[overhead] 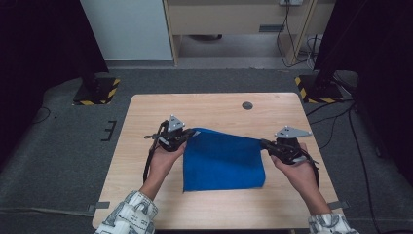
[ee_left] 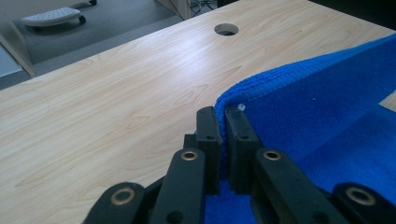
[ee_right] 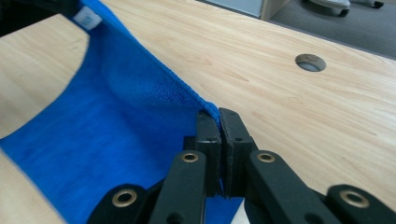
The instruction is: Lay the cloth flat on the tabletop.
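Patterned sleeves (overhead: 130, 210) enter at the near edge of the tabletop (overhead: 146, 117), and both forearms angle forward and slightly outward. Just beyond them lies the near hem of a blue cloth (overhead: 224, 163), resting flat on the wood near the middle of the tabletop, a little toward the near side. Farther on, the cloth rises off the surface to its far edge, which is stretched between the two hands. At the cloth's left far corner the left gripper (overhead: 187, 134) has its jaws closed tight on the folded edge, seen close in the left gripper view (ee_left: 223, 135). At the right far corner the right gripper (overhead: 265, 144) pinches the hem likewise, its jaws pressed together on it (ee_right: 217, 122). A white tag (ee_right: 87, 17) sits at the far corner in the right gripper view.

Bare wood lies open left, right and beyond the cloth. A round cable hole (overhead: 247, 105) sits near the far edge, well apart from the cloth. Past the tabletop are grey carpet, two yellow-and-black striped stand bases (overhead: 97, 90) and loose cables (overhead: 336, 122).
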`<act>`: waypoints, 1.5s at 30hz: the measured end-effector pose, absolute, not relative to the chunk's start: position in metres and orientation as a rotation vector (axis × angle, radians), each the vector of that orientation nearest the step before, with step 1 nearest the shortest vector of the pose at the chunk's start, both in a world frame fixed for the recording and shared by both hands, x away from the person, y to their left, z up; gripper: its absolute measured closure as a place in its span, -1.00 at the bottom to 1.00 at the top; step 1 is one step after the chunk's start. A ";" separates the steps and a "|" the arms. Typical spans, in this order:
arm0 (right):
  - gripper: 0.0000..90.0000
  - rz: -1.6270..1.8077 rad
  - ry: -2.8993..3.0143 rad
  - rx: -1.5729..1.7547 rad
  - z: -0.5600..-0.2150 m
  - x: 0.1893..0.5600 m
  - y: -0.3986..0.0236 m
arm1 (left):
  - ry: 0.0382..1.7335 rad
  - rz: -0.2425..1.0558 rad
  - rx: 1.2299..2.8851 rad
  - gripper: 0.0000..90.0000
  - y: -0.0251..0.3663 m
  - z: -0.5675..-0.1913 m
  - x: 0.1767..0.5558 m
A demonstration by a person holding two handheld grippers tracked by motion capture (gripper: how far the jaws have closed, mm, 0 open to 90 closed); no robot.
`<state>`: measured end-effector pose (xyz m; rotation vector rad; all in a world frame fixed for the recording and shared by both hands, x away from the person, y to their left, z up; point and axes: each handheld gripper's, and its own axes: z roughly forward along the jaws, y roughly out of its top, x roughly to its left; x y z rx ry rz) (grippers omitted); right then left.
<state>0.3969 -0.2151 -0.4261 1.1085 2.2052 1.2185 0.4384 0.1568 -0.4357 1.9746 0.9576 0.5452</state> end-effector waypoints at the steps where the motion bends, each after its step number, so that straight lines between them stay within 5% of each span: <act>1: 0.95 1.216 2.205 1.111 -0.427 0.400 -0.215 | 0.964 0.546 1.978 0.89 0.157 -0.435 0.440; 45: 0.92 1.075 2.218 1.284 -0.485 0.510 -0.195 | 1.161 0.527 2.021 0.87 0.156 -0.474 0.518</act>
